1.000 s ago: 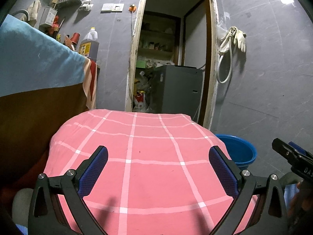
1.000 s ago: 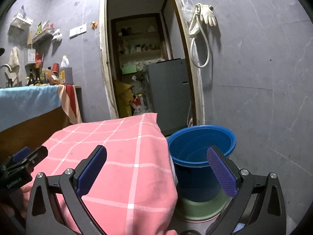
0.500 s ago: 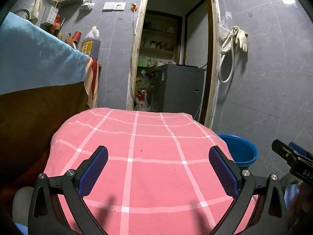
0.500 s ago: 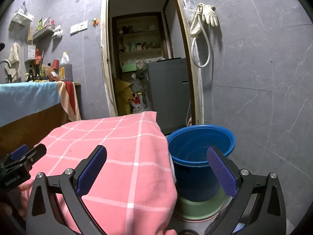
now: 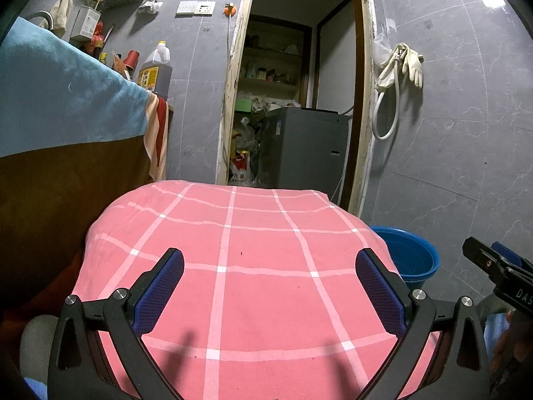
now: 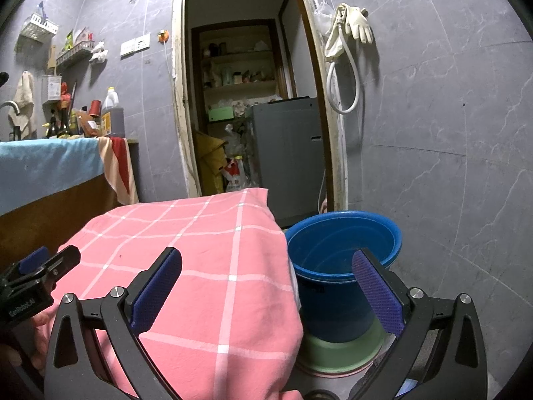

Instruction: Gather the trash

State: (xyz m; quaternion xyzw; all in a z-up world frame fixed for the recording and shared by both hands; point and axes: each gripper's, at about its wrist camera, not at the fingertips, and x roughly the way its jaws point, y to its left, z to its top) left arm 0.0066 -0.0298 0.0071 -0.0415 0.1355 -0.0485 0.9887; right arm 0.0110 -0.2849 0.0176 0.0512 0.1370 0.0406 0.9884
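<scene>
Left gripper (image 5: 269,286) hovers over the pink cloth with white grid lines (image 5: 233,266), fingers spread wide, nothing between them. Right gripper (image 6: 266,286) is spread wide too, empty, poised over the cloth's right edge and the round blue plastic bucket (image 6: 343,260) just beside it, which sits in a pale green basin (image 6: 343,353). No trash shows on the cloth. Beyond, a doorway with a grey appliance (image 5: 303,146) and cream rubber gloves (image 6: 356,23) hanging on the grey tiled wall.
</scene>
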